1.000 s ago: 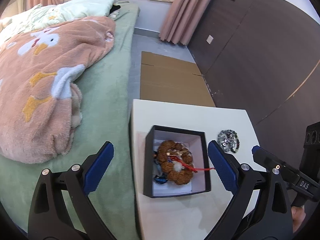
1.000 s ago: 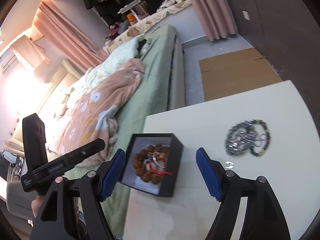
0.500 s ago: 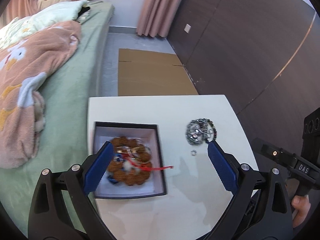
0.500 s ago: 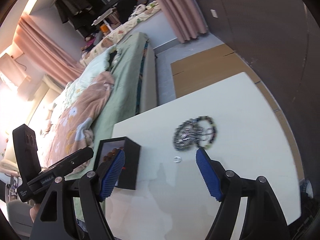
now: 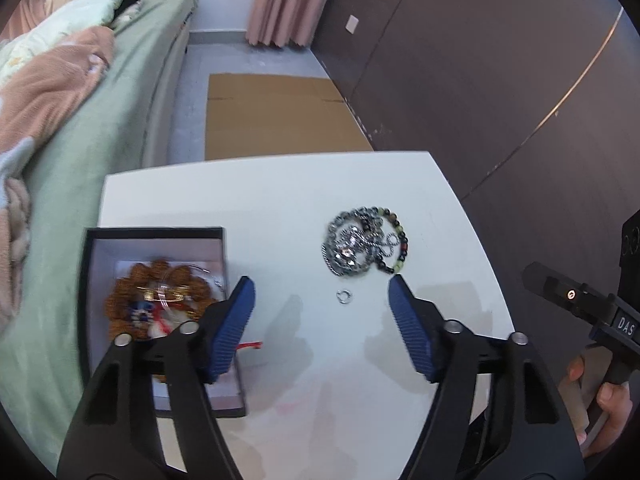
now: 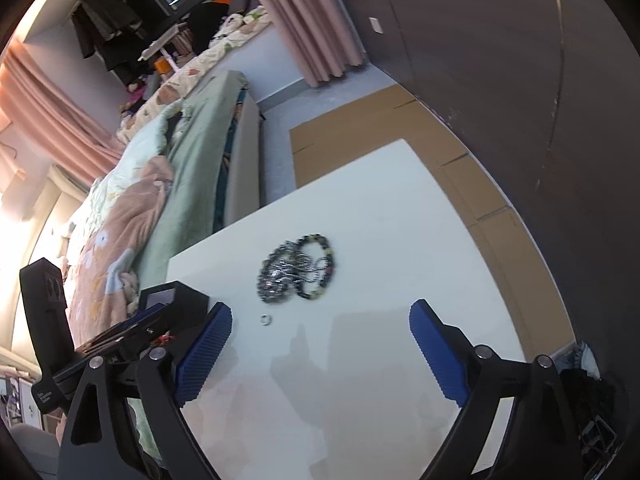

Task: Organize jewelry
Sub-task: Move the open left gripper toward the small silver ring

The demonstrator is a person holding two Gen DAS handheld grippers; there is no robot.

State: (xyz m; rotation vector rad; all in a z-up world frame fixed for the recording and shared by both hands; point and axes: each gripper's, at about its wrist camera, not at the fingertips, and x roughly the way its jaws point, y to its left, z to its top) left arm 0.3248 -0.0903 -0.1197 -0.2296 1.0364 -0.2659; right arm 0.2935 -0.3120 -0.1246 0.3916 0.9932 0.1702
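A white rectangular surface (image 5: 280, 200) stands beside a bed with a green sheet (image 5: 120, 92) and a peach fleece blanket (image 5: 44, 80).

Toward the left edge of the surface sits an open black square jewelry box with a pale lining (image 5: 96, 248). Inside it lie a brown beaded bracelet (image 5: 132, 276), a thin silver bangle and a red cord; the end of the red cord (image 5: 251, 345) trails over the box's right wall.

Well to the right of the box, loose on the surface, is a tangled heap of silver chains and dark beaded bracelets (image 5: 362, 242). In the right wrist view the same heap (image 6: 298, 268) lies ahead of the fingers. Just in front of it, apart from it, rests a small silver ring (image 5: 344, 296), also seen from the right wrist (image 6: 265, 320).

The left hand-held gripper (image 5: 322, 300) hovers above the surface with its blue ribbed fingers (image 5: 236, 320) spread wide and nothing between them; the ring lies in line with the gap, and the left finger overlaps the box's right side. The right hand-held gripper (image 6: 320, 330) is likewise released and empty, its fingers wide apart above bare surface near the heap.

A flattened brown cardboard sheet (image 5: 276, 116) lies on the grey floor beyond the surface, beside a dark brown panelled wall (image 5: 480, 80) and pink curtains (image 5: 288, 0).
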